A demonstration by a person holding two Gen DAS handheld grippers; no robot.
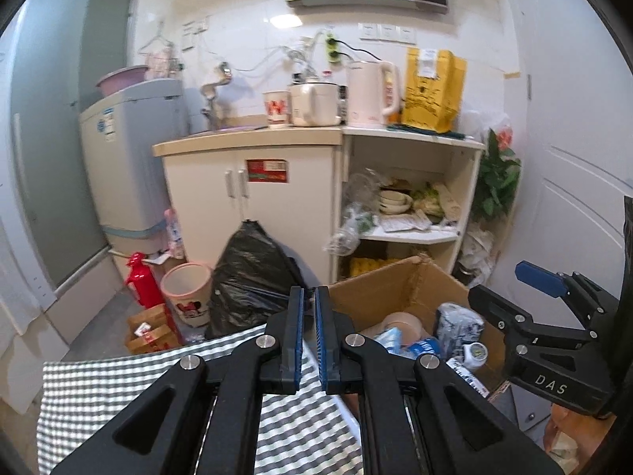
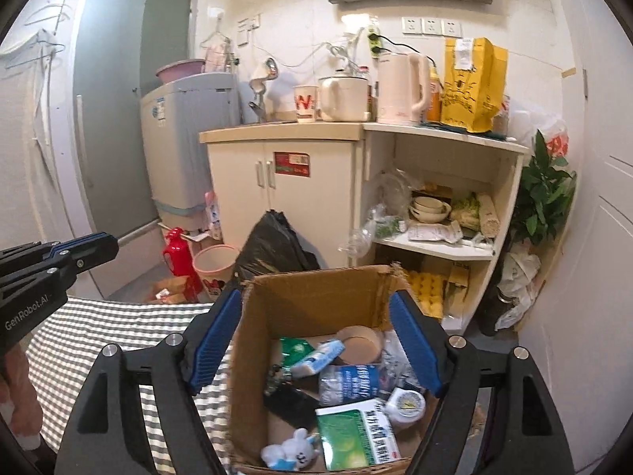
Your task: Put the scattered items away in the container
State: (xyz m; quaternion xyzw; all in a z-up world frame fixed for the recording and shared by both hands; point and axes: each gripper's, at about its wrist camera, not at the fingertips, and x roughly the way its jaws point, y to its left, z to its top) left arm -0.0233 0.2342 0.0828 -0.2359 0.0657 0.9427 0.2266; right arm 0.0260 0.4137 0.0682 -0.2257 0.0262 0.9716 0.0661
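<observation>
A brown cardboard box (image 2: 308,297) stands open beside the table with the grey checked cloth (image 2: 99,328). Inside it lie a green carton (image 2: 356,439), a white bunny toy (image 2: 290,451), a round white tin (image 2: 405,401), a blue-white tissue pack (image 2: 350,380), a tan paper bowl (image 2: 360,342) and small packets. My right gripper (image 2: 316,340) hangs open above the box, with nothing between its blue pads. My left gripper (image 1: 309,336) is shut and empty over the cloth (image 1: 118,388), left of the box (image 1: 395,289). Each wrist view shows the other gripper: the right gripper (image 1: 502,287) and the left gripper (image 2: 107,245).
Behind the box are a black rubbish bag (image 2: 273,245), a pink bin (image 2: 213,265) and a red flask (image 2: 178,253) on the floor. A white cupboard (image 2: 285,182) and an open shelf (image 2: 435,237) stand beyond, with a plant (image 2: 542,194) to the right and a washing machine (image 2: 186,138) to the left.
</observation>
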